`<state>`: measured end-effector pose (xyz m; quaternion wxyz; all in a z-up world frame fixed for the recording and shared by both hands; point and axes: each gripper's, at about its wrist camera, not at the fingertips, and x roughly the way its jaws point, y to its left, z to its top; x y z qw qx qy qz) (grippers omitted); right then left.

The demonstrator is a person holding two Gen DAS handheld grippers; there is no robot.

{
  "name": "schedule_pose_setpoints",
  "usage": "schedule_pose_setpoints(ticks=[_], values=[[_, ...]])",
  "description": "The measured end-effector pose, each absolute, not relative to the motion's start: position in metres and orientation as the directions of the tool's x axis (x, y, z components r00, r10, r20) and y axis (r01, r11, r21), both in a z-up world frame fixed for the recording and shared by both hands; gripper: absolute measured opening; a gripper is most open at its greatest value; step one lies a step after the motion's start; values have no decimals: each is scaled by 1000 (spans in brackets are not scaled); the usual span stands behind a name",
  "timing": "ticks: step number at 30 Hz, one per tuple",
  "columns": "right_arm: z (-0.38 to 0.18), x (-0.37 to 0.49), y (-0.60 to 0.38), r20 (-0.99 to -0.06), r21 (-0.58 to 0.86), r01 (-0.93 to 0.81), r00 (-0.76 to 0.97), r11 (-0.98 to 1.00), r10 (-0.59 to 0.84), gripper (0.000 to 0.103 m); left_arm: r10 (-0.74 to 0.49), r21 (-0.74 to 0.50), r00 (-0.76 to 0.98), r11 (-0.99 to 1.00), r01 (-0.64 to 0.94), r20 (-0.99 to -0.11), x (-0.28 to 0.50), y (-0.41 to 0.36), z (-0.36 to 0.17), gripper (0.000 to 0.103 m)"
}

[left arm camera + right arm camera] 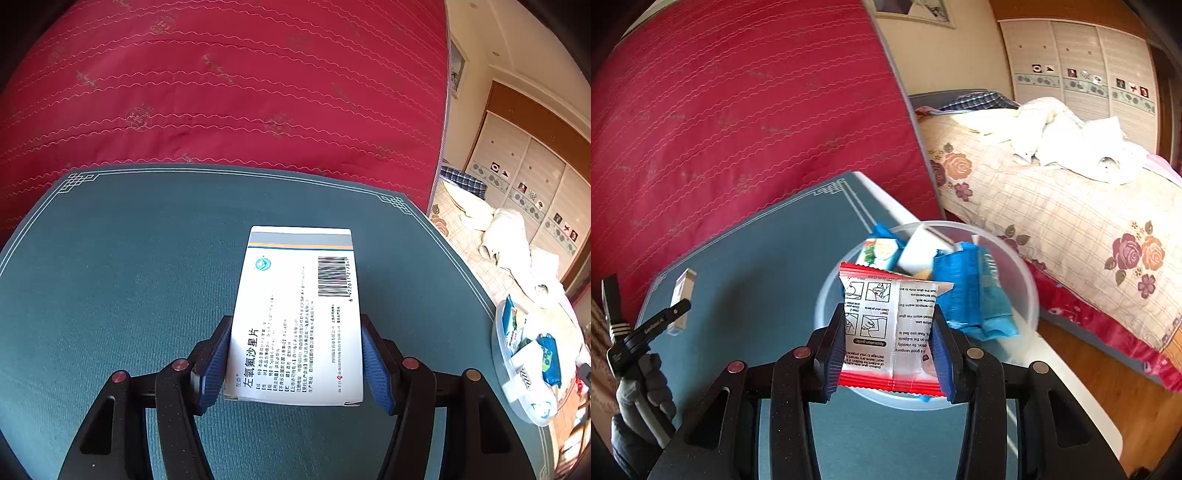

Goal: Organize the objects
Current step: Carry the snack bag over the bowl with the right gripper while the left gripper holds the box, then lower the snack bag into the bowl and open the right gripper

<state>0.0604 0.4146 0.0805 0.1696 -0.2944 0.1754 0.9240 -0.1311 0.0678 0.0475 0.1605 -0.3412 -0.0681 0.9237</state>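
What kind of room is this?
Most likely a bedroom: there's a bed with a flowery cover, a wardrobe with sliding doors, and a red mattress leaning behind the table.

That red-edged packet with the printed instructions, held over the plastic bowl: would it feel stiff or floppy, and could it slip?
Probably floppy and light: the red-edged packet looks like thin crinkled film, creased where the right gripper pinches it. Its glossy surface might be slippery, though the ribbed blue pads likely help. Dropped into the plastic bowl, it should lie flat, not roll.
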Motion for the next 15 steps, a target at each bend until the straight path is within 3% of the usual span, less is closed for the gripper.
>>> schedule_pose_setpoints(ticks=[15], values=[[62, 43, 430, -624, 198, -459, -740, -866, 249, 43, 344, -206, -710, -939, -277, -615, -123, 84, 46, 67]])
